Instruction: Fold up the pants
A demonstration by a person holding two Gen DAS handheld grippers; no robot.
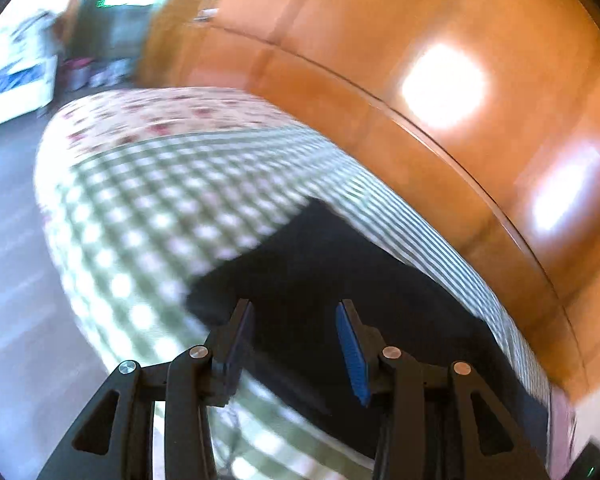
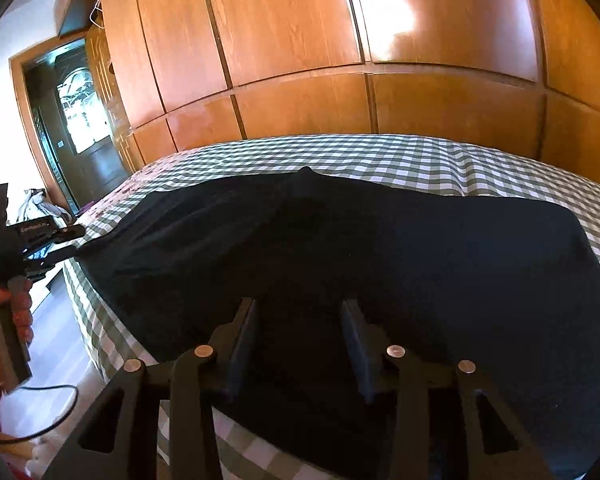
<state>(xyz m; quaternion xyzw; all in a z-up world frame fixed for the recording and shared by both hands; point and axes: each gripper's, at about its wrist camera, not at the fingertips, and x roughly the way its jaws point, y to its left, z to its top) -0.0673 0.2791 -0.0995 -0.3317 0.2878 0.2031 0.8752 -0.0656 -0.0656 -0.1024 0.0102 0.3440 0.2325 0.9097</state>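
Right wrist view, nearest item first: the right gripper (image 2: 300,308), black-framed with dark pads, stood with its jaws partly apart above the near edge of the pants (image 2: 400,248), nothing visibly pinched between the pads, though dark pads against dark cloth left contact hard to judge. The pants, dark navy to black, lay spread across the bed (image 2: 420,156), covering most of its near half, with a raised fold or peak near the middle of their far edge. The bed carried a green-and-white checked sheet, and a floral-patterned cover showed at its left end. At the left margin a hand (image 2: 4,312) held the handle of the left gripper (image 2: 66,240), whose tip lay at the left corner of the pants; whether it gripped the cloth could not be told from this view. A black cable (image 2: 56,412) trailed on the floor below that hand. Beyond the bed stood a wall of orange-brown wooden wardrobe doors (image 2: 300,40), with a dark doorway (image 2: 72,120) at far left. Left wrist view, heavily blurred: the left gripper (image 1: 296,308), one pad blue, stood partly open and empty over a corner of the pants (image 1: 320,264) on the checked sheet, wardrobe doors behind.
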